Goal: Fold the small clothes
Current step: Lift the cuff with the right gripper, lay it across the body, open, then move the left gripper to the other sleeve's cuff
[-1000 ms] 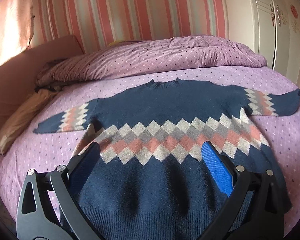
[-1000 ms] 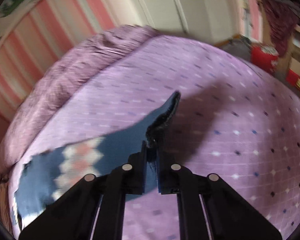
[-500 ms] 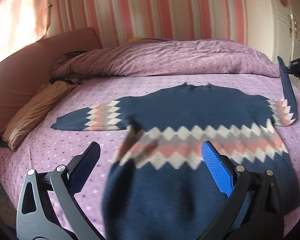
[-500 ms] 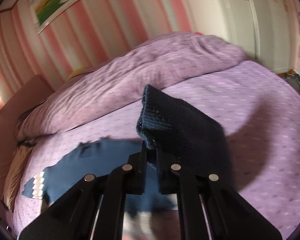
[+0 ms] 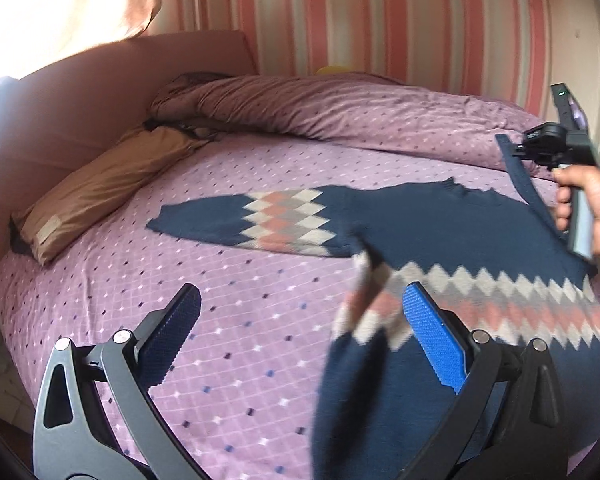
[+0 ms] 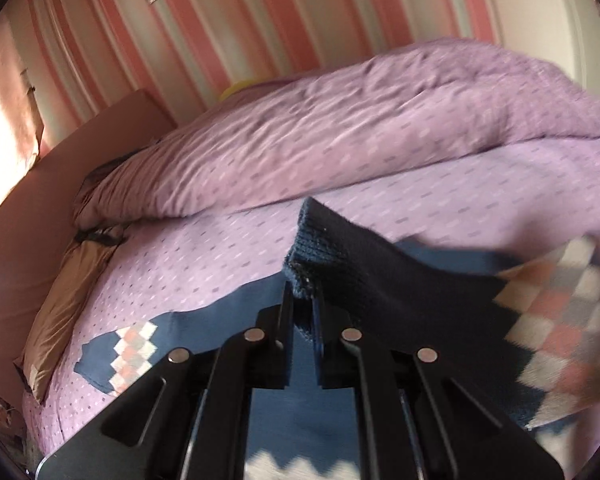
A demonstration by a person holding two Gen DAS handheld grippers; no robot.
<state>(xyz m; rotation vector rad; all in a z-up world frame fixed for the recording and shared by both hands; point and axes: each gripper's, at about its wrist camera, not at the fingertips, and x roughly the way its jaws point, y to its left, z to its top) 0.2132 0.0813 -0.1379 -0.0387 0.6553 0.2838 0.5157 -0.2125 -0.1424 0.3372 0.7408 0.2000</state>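
My right gripper (image 6: 302, 304) pinches one sleeve cuff (image 6: 312, 248) of the blue sweater (image 5: 460, 232), lifting it over the bed (image 5: 260, 320). My left gripper (image 5: 300, 332) is spread wide, holding nothing. The other sleeve (image 5: 240, 220) lies flat, so most folding is left.

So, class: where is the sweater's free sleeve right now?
In the left wrist view, the free sleeve lies flat on the purple bedspread, pointing left towards the tan pillow.
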